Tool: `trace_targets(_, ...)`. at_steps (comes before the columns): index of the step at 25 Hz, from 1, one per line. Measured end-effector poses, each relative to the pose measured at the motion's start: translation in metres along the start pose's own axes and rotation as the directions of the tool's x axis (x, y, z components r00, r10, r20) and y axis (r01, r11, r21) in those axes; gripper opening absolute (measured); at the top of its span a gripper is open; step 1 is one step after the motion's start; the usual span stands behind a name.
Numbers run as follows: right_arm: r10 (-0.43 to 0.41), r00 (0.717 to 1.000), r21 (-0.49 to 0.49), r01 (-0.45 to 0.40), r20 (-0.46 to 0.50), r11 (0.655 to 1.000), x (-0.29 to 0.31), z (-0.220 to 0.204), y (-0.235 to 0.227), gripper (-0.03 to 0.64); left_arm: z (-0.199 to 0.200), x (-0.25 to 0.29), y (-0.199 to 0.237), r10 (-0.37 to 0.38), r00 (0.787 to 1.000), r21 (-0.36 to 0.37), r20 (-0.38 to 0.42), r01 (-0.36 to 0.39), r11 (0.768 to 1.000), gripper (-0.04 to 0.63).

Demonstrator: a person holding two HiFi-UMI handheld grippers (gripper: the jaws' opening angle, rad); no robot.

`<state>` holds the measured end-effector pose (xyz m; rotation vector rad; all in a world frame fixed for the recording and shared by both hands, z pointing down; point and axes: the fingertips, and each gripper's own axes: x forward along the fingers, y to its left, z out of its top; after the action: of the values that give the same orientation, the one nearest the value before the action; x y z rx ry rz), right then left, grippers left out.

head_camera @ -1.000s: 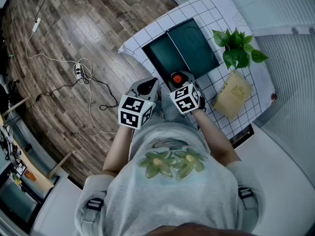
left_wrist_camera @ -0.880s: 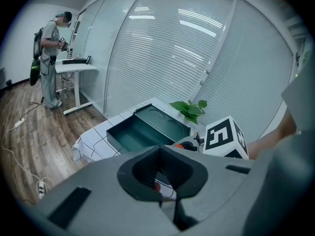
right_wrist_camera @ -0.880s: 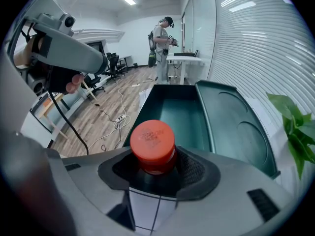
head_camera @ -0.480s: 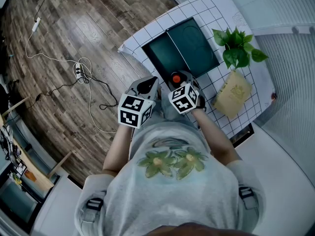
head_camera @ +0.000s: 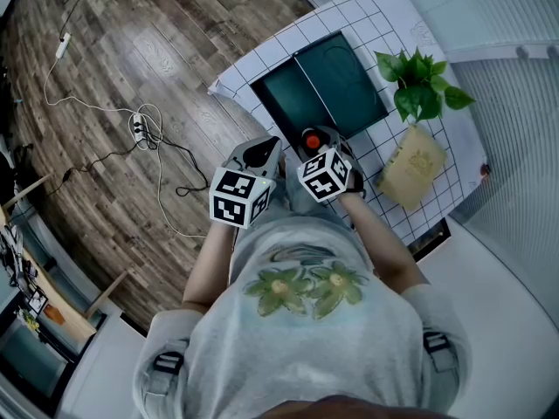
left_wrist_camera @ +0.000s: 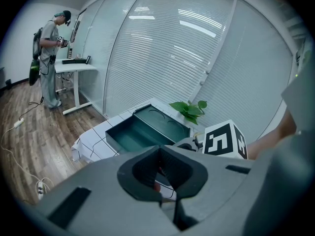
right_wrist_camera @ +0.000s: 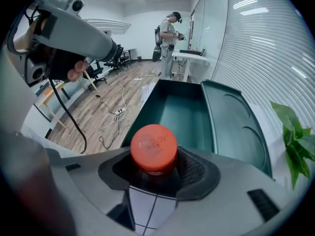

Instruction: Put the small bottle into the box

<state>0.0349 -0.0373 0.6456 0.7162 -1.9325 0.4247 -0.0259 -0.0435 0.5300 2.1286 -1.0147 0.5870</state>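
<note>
The small bottle shows its orange-red cap [right_wrist_camera: 153, 147] between my right gripper's [right_wrist_camera: 153, 168] jaws, which are shut on it. In the head view the cap [head_camera: 310, 140] hangs over the table's near edge, just short of the box. The dark green box [head_camera: 278, 113] stands open on the grid-patterned table [head_camera: 253, 64], its lid [head_camera: 354, 77] lying flat to the right. The box's hollow [right_wrist_camera: 179, 114] lies straight ahead of the bottle. My left gripper [head_camera: 255, 154] hovers beside the right one, off the table's edge, its jaws [left_wrist_camera: 160, 181] shut with nothing in them.
A potted green plant [head_camera: 424, 85] and a tan paper bag [head_camera: 412, 168] sit right of the box. Cables and a power strip [head_camera: 140, 127] lie on the wood floor at left. Another person [left_wrist_camera: 49, 58] stands at a distant desk.
My right gripper with the bottle has crept slightly left and toward the box. The left gripper has stayed put.
</note>
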Motion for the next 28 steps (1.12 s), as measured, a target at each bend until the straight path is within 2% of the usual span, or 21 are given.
trace_targets(13,0.034,0.999,0.039,-0.034,0.001,0.999,-0.002,0.003,0.001,0.218,0.008,-0.006,0.001,-0.002,1.0,0.014,0.021,0.002,1.0,0.005)
trace_targets(28,-0.002,0.998,0.054,-0.002,0.064,0.999,-0.029,0.022,-0.001,0.219,0.021,-0.02,-0.005,-0.008,0.998,0.056,0.063,0.004,0.998,0.005)
